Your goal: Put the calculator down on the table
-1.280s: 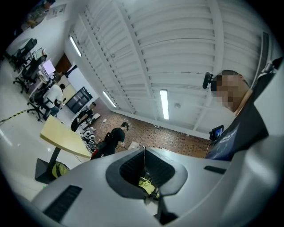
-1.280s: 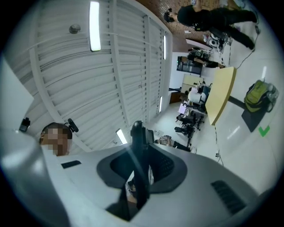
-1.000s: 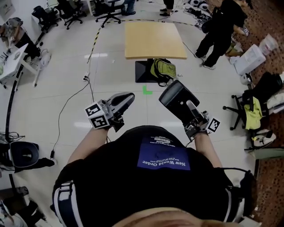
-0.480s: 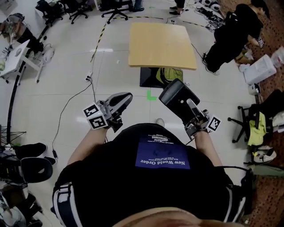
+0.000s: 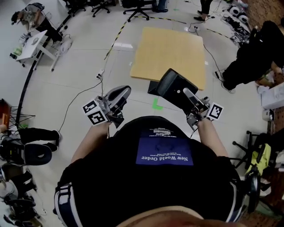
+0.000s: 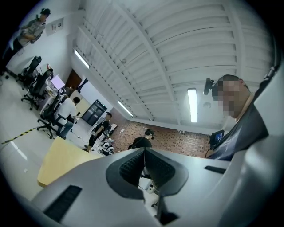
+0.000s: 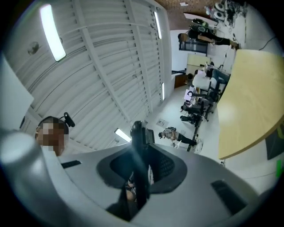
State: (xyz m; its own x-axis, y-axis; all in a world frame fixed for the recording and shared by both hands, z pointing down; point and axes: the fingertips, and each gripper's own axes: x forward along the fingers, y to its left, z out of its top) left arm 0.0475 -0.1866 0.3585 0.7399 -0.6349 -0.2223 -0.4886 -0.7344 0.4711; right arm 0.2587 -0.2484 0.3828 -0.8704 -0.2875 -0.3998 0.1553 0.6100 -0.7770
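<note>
In the head view my right gripper (image 5: pixel 187 95) is shut on a black calculator (image 5: pixel 173 87), held tilted in the air over the near edge of the light wooden table (image 5: pixel 171 53). The right gripper view shows the calculator (image 7: pixel 137 146) edge-on between the pads, with the table (image 7: pixel 250 97) off to the right. My left gripper (image 5: pixel 123 92) hangs at the left, shut with nothing in it. Its closed fingers (image 6: pixel 128 168) show in the left gripper view, the table (image 6: pixel 60 157) far beyond them.
A black base plate (image 5: pixel 152 89) lies under the table, and a green tape mark (image 5: pixel 156 104) is on the floor. A person in black (image 5: pixel 255 55) crouches to the table's right. Office chairs (image 5: pixel 137 6) stand behind it; a small white desk (image 5: pixel 35 42) is at far left.
The table has come nearer and now lies just ahead of both grippers. The two grippers travelled forward together with the person. The calculator stays in the right gripper.
</note>
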